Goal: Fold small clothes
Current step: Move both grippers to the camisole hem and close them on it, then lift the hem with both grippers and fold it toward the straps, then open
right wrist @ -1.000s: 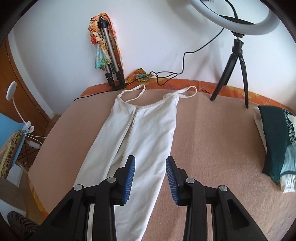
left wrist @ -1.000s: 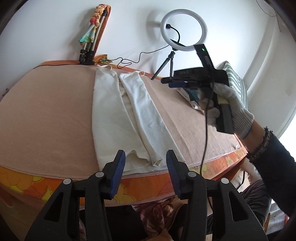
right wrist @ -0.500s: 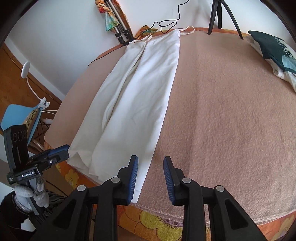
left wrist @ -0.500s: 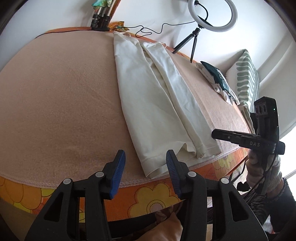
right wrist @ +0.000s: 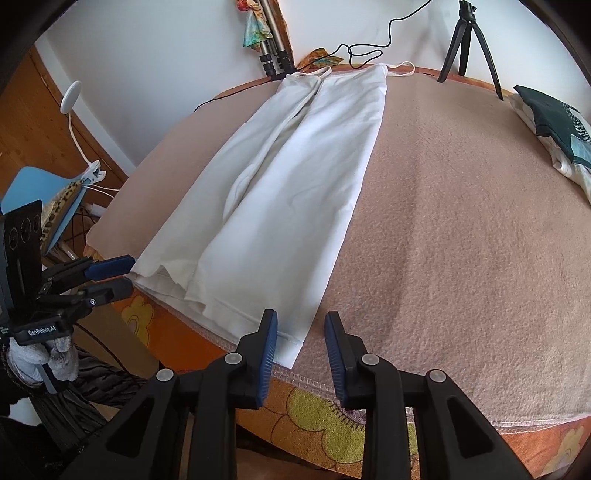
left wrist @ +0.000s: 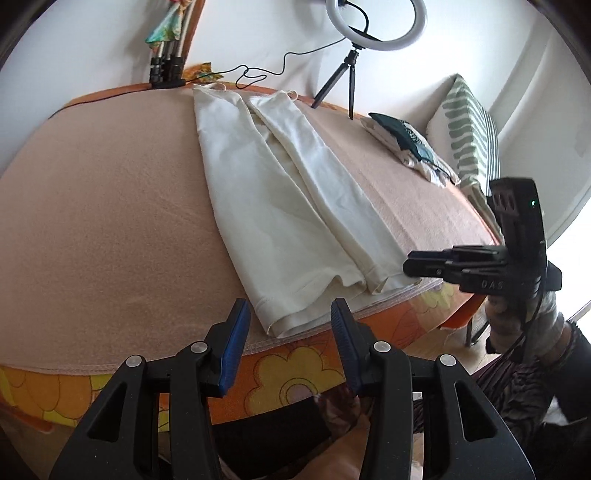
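A long cream strappy garment (left wrist: 280, 192) lies flat on the pink blanket (left wrist: 103, 221), both long sides folded in to the middle, straps at the far end. It also shows in the right wrist view (right wrist: 295, 177). My left gripper (left wrist: 290, 325) is open, just off the near hem's left corner. My right gripper (right wrist: 301, 332) is open, just off the hem's right corner. The right gripper also shows in the left wrist view (left wrist: 410, 264); the left gripper also shows in the right wrist view (right wrist: 127, 271). Neither holds cloth.
A ring light on a tripod (left wrist: 369, 33) and a second tripod (left wrist: 166, 70) stand at the far edge with a black cable. Folded clothes (left wrist: 406, 144) and a striped pillow (left wrist: 469, 125) lie at the right. The table's flowered orange edge (left wrist: 288, 369) is right under the grippers.
Both grippers have dropped from high over the garment to its near hem at the table edge. The right one came down from mid-air to the hem's right corner.
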The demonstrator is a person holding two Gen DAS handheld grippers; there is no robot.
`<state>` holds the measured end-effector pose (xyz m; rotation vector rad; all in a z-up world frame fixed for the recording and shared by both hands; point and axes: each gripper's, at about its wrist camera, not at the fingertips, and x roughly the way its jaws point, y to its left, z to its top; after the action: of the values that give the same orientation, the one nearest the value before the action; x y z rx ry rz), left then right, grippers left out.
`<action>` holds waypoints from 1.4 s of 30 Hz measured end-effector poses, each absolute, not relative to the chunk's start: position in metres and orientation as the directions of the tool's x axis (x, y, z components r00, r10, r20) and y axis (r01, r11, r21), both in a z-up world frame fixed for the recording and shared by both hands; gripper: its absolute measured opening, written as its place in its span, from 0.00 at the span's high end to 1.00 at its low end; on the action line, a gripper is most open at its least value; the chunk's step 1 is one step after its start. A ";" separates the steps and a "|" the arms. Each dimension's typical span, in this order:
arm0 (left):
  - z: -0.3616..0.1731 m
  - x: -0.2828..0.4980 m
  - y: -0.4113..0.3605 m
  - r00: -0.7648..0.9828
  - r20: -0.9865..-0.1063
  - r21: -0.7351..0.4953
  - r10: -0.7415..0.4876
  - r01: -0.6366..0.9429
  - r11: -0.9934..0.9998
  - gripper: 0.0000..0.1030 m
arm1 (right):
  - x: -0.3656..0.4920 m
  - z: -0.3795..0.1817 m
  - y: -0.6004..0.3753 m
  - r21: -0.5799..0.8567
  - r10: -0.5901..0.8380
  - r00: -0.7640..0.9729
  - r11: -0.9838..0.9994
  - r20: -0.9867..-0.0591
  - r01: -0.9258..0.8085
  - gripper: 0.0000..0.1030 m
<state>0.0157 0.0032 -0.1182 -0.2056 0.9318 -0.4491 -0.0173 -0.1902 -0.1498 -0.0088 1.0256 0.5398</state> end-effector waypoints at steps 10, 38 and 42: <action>-0.144 0.043 0.014 0.416 -0.745 -0.509 -0.522 0.153 0.847 0.70 | -0.014 -0.155 -0.191 0.304 0.477 0.366 0.846 -0.799 -0.438 0.90; -0.124 0.043 0.018 0.441 -0.677 -0.573 -0.590 0.187 0.798 0.96 | 0.003 -0.161 -0.228 0.670 0.737 0.295 0.675 -0.608 -0.308 0.97; -0.111 0.055 0.023 0.475 -0.649 -0.590 -0.595 0.180 0.787 0.96 | 0.010 -0.150 -0.231 0.691 0.752 0.323 0.657 -0.574 -0.300 0.97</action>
<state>0.0551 0.0229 -0.1108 -0.4823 0.9680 -0.4969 0.0102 -0.2310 -0.1501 0.5160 1.0236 0.7320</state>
